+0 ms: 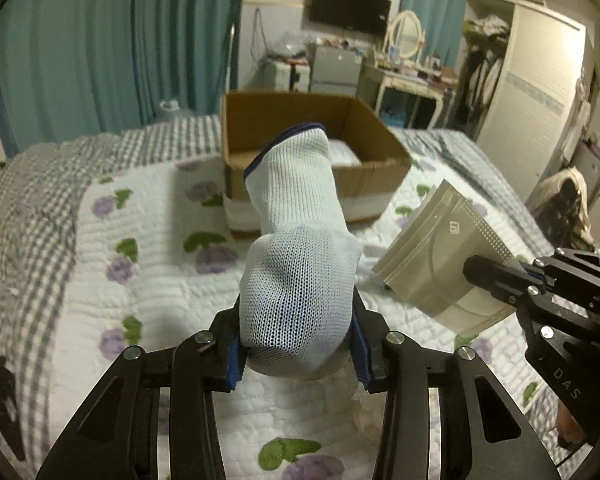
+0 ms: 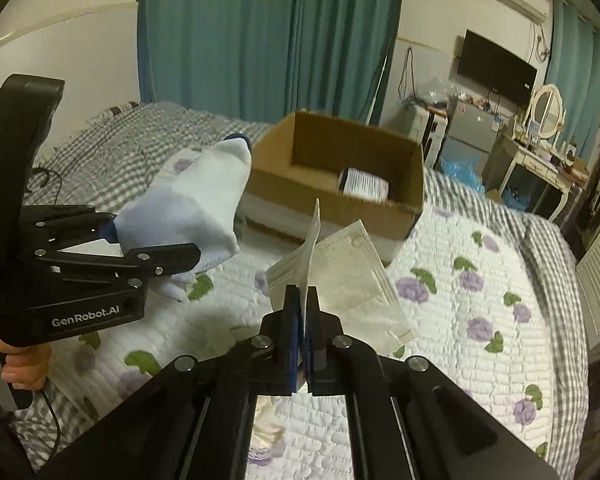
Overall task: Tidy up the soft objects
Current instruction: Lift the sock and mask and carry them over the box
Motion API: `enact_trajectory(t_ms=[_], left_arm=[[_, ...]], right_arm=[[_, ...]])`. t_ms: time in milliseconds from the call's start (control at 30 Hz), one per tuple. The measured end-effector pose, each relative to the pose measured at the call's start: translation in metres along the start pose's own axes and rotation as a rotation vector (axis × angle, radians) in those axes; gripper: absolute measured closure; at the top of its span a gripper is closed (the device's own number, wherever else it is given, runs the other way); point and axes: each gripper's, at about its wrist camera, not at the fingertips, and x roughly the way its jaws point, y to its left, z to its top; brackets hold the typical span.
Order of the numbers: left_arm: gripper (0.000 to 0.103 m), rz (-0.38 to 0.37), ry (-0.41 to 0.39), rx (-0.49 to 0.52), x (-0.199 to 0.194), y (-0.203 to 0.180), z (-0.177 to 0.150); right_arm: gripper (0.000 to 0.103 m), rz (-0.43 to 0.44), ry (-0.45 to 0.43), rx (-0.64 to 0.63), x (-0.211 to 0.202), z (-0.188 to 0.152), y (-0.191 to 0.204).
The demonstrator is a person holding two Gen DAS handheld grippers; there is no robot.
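- White knit, blue at the cuff: in the left wrist view the sock (image 1: 300, 248) stands up between the left gripper (image 1: 298, 346) fingers, clamped at the toe end so its length points ahead to the cardboard box (image 1: 364, 176) on the quilted bed (image 1: 112, 280).
- To the right of those fingers the right gripper (image 1: 480, 270) pinches a pale face mask (image 1: 440, 256).
- In the right wrist view the mask (image 2: 352, 284) is held by one edge between closed fingers, probably so it hangs flat; the box (image 2: 332, 200) lies just beyond, already holding a packet (image 2: 364, 184).
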Motion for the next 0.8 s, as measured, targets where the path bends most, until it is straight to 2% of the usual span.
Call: enact_trajectory(t_ms=[467,800], left_arm=[[0.062,0.035,-0.167,-0.067,-0.059,0.028,0.041],[0.062,0.056,-0.237,-0.08,-0.063,0.032,0.069]], right_arm=[[0.101,-0.037,-0.141,-0.003,-0.048,0.044,0.003],[0.101,-0.049,-0.248,-0.018,-0.067,0.08,-0.01]])
